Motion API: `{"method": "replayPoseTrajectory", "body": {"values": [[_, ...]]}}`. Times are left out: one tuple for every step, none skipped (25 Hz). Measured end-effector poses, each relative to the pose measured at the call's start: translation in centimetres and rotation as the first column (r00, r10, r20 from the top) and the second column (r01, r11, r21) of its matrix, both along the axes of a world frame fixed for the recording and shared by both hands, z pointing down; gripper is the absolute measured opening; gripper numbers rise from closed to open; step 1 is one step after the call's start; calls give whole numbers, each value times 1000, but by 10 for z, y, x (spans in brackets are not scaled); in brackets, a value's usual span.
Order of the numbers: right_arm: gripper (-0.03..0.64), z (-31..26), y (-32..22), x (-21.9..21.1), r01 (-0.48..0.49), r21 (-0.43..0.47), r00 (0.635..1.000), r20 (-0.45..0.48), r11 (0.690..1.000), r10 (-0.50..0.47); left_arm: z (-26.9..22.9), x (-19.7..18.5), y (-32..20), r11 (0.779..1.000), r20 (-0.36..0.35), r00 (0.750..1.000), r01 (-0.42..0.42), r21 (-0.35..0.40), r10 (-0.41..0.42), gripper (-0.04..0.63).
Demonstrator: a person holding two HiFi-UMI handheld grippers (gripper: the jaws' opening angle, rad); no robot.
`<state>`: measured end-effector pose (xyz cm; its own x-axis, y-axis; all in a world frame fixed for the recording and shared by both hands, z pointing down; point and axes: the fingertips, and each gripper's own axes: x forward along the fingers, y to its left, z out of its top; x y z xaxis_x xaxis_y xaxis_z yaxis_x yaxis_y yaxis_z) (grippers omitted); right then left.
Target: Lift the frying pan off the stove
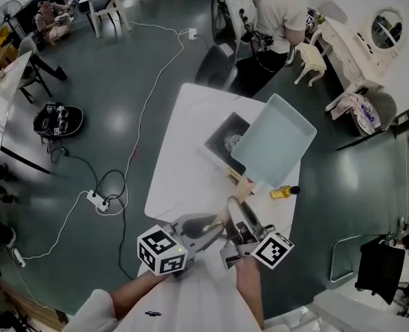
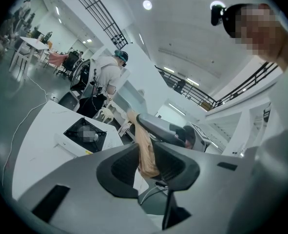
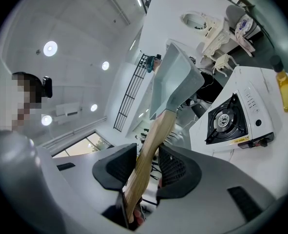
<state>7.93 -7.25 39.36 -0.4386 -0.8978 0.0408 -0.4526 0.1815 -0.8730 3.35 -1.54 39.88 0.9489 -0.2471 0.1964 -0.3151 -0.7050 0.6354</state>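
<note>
The square pale-blue frying pan [image 1: 273, 140] hangs in the air, tilted, above the black-topped stove [image 1: 225, 138] on the white table [image 1: 183, 164]. Its wooden handle [image 1: 240, 184] runs down toward me. My right gripper [image 3: 147, 167] is shut on the handle [image 3: 151, 150], and the pan [image 3: 175, 84] rises beyond its jaws. My left gripper [image 2: 146, 160] is shut on the handle's end [image 2: 144, 150], right beside the right gripper [image 2: 170, 130]. In the head view both grippers, left [image 1: 214, 228] and right [image 1: 239, 221], meet near the table's front edge. The stove [image 3: 231, 118] has nothing on its burner.
A bottle of yellow oil [image 1: 282, 192] lies on the table to the right of the stove. A person [image 1: 277, 12] stands beyond the table's far end, near white chairs [image 1: 311, 61]. Cables and a power strip [image 1: 97, 200] lie on the floor at the left.
</note>
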Motion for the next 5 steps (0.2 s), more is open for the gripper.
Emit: {"method": "replayPoseTrajectory", "body": {"values": [[132, 1, -1, -1, 0, -1, 1000, -1, 1000, 0, 1, -1, -1, 1000, 0, 1000, 0, -2, 0, 94], [132, 3, -2, -2, 1, -3, 1000, -1, 1000, -1, 3, -2, -1, 1000, 0, 1000, 0, -3, 0, 94], [132, 4, -3, -3, 2, -5, 1000, -1, 1000, -2, 4, -2, -2, 1000, 0, 1000, 0, -5, 0, 94], [132, 6, -3, -4, 3, -7, 1000, 0, 1000, -3, 6, -3, -3, 1000, 0, 1000, 0, -7, 0, 94], [132, 8, -4, -4, 3, -10, 1000, 1, 1000, -3, 7, -4, -4, 1000, 0, 1000, -1, -9, 1, 95]]}}
